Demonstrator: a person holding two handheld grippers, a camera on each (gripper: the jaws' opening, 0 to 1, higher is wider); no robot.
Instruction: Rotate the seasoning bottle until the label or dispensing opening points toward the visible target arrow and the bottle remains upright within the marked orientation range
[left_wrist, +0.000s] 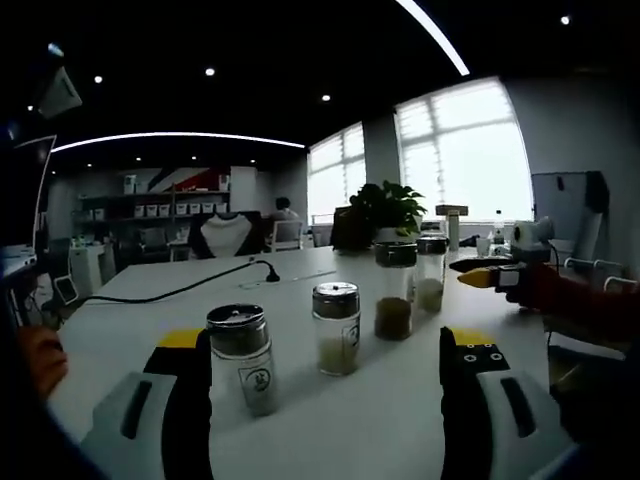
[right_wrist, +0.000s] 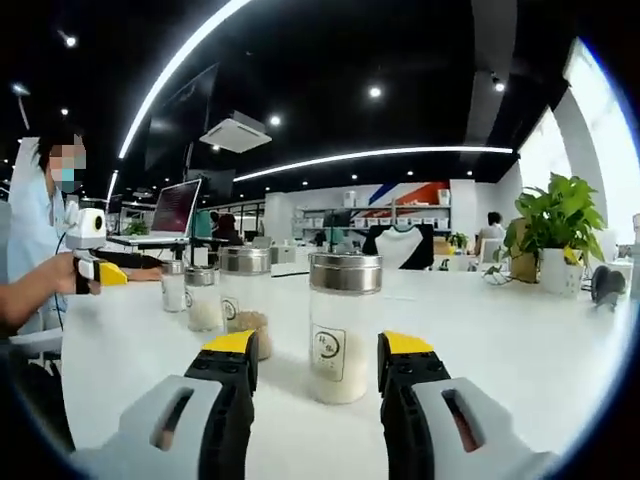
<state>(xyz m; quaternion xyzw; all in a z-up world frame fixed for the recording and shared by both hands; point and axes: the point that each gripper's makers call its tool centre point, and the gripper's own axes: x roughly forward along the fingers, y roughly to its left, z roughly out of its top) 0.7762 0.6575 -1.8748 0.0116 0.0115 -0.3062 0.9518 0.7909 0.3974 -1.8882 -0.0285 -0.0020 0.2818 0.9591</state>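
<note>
Your right gripper (right_wrist: 314, 372) was the one lined up for the move: in the right gripper view its jaws stood wide apart, holding nothing, with the nearest seasoning bottle (right_wrist: 344, 326) rising straight ahead between the two yellow tips. It stood upright on the white table (right_wrist: 520, 330), long axis vertical, steel cap up, its round label facing back toward you. The jaws flanked it, but I could not tell whether either tip touched the glass, or whether the bottle sat a little beyond them. Three more bottles (right_wrist: 205, 297) ran away in a row to the left of it. Your left gripper (left_wrist: 325, 365) was also open and empty; in the left gripper view the closest bottle at that end of the row (left_wrist: 243, 356) stood just beside the left-hand jaw, not centred in the gap. No target arrow or orientation marking could be made out on the table in either view, so the direction to turn was unclear. My judgement was that the right side was better placed to close squarely and twist about the vertical axis without tipping.
</note>
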